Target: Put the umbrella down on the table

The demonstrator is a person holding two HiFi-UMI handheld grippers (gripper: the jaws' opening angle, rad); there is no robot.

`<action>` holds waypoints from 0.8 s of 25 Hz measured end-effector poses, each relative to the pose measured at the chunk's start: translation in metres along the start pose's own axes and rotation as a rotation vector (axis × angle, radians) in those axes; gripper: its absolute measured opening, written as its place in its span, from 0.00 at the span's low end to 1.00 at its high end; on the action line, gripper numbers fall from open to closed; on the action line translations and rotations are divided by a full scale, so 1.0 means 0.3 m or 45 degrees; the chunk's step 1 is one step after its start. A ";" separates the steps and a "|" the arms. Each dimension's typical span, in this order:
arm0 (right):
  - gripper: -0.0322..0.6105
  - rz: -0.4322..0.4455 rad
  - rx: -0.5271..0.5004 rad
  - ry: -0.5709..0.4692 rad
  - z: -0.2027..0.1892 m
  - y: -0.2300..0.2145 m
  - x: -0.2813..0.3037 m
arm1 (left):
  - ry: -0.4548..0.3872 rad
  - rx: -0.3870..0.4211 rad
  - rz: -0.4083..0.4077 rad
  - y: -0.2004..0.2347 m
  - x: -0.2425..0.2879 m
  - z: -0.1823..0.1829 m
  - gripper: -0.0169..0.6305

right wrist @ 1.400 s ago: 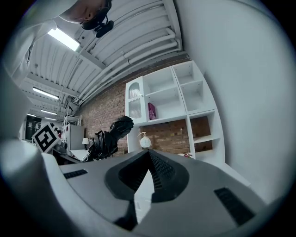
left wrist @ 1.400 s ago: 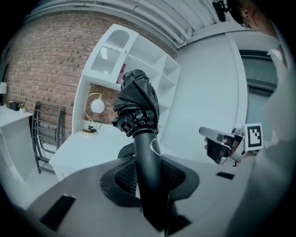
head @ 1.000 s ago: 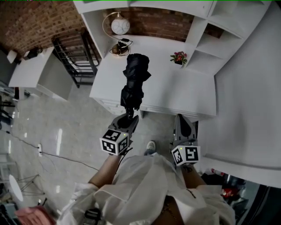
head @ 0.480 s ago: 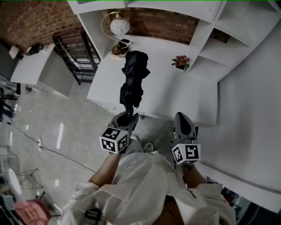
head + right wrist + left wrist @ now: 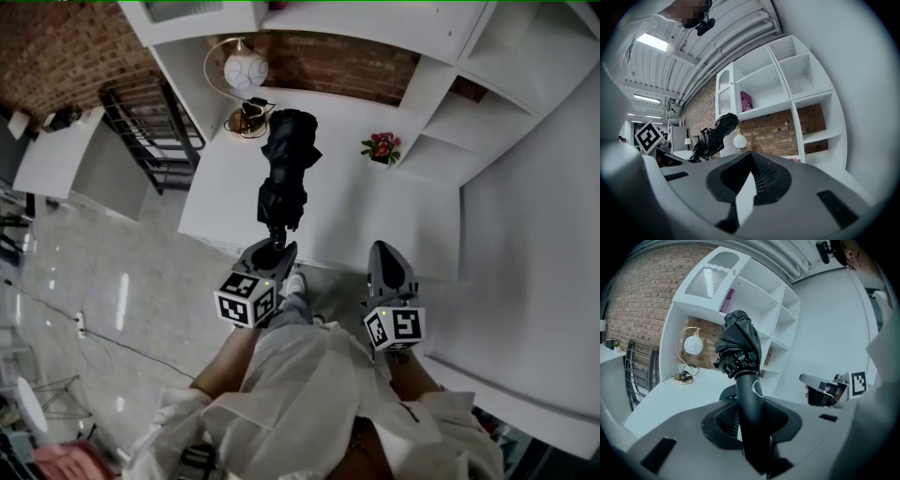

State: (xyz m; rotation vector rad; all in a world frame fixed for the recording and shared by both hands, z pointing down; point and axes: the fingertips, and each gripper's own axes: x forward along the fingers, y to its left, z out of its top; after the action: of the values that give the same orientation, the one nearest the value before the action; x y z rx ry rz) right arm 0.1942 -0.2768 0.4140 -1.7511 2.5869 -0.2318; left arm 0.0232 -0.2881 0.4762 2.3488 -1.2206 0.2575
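Observation:
A folded black umbrella (image 5: 284, 178) stands out from my left gripper (image 5: 272, 248), which is shut on its dark handle (image 5: 751, 408). The canopy bundle (image 5: 738, 345) points up and forward and hangs over the front part of the white table (image 5: 375, 211), clear of its surface. My right gripper (image 5: 389, 261) is alongside on the right near the table's front edge, shut, with nothing between its fingers. In the right gripper view the umbrella (image 5: 715, 133) shows at the left, beyond my right gripper (image 5: 749, 180).
On the table's back edge stand a round globe lamp (image 5: 246, 68) with a cable and a small flower pot (image 5: 382, 147). White shelving (image 5: 487, 84) rises behind and to the right. A black rack (image 5: 150, 117) and a white side table (image 5: 52, 150) stand left.
Both grippers and the umbrella have moved forward toward the table. The table's front edge is now close to the grippers. The grip on the handle is the same.

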 end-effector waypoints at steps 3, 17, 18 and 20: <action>0.08 -0.019 0.003 0.009 0.016 -0.020 0.130 | 0.016 -0.006 -0.018 0.084 0.087 0.057 0.21; 0.08 -0.088 -0.029 0.027 0.016 -0.014 0.400 | 0.090 -0.035 -0.111 0.284 0.264 0.121 0.21; 0.08 -0.096 -0.031 0.027 0.014 -0.016 0.415 | 0.098 -0.036 -0.119 0.295 0.277 0.121 0.21; 0.08 -0.112 -0.033 0.031 0.009 -0.023 0.444 | 0.114 -0.031 -0.132 0.316 0.302 0.120 0.21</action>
State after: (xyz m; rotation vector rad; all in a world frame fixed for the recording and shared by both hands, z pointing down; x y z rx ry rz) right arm 0.1508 -0.4026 0.4223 -1.8850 2.5433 -0.2222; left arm -0.0024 -0.4173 0.5097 2.3449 -1.0506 0.3080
